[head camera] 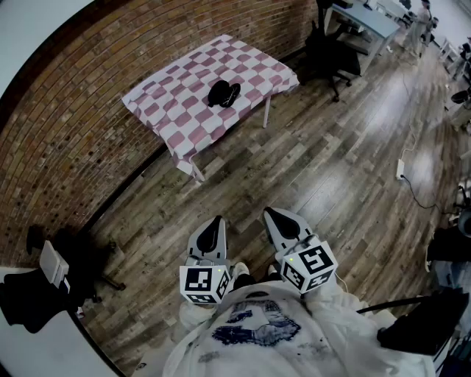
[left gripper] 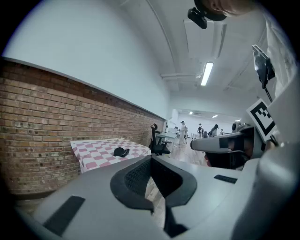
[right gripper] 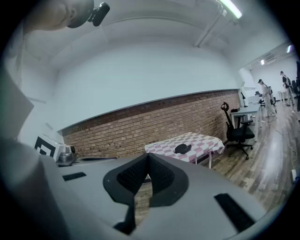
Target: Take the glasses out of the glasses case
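Observation:
A black glasses case [head camera: 223,94] lies on a small table with a pink-and-white checked cloth [head camera: 176,110] against the brick wall, far ahead of me. From the gripper views the case [left gripper: 121,152] [right gripper: 182,148] looks small and distant. Both grippers are held close to my body, well short of the table. My left gripper [head camera: 215,222] [left gripper: 151,158] is shut with nothing between its jaws. My right gripper [head camera: 270,213] [right gripper: 148,154] also has its tips together and holds nothing. I cannot tell whether the case lid is open; no glasses show.
Wood plank floor lies between me and the table. A black office chair [head camera: 330,51] and a desk [head camera: 364,22] stand to the table's right. A power strip with a cable [head camera: 402,169] lies on the floor at right. Dark equipment [head camera: 51,272] sits at lower left.

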